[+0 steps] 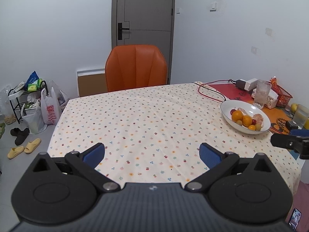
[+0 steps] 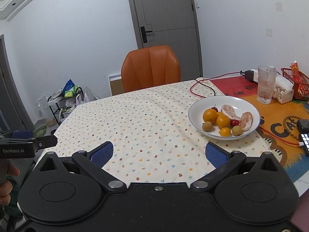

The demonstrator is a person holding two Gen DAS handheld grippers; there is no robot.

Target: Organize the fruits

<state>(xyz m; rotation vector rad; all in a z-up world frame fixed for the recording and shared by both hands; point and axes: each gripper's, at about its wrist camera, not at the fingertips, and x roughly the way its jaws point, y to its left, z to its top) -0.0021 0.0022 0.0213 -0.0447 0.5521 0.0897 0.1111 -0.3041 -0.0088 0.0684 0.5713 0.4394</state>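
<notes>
A white bowl (image 2: 249,106) (image 1: 227,106) stands on the right side of the flowered tablecloth (image 2: 146,123) (image 1: 146,119). It holds oranges (image 2: 210,115) (image 1: 237,115), two peeled pomelo pieces (image 2: 246,120), small red fruits (image 2: 234,123) and brownish longans (image 2: 207,126). My right gripper (image 2: 159,153) hovers open over the cloth, left of and nearer than the bowl, with nothing between its blue pads (image 2: 102,152). Well left of the bowl, my left gripper (image 1: 152,154) is open too and holds nothing. Each view catches the other gripper at its edge.
An orange chair (image 2: 151,67) stands at the table's far side before a grey door. Right of the bowl are a glass (image 2: 266,85), a tissue box (image 2: 283,89), an orange basket (image 2: 295,83), a red cable (image 2: 202,89), a charger and a phone (image 2: 305,135). Bags, a rack and slippers (image 1: 25,147) lie on the floor at left.
</notes>
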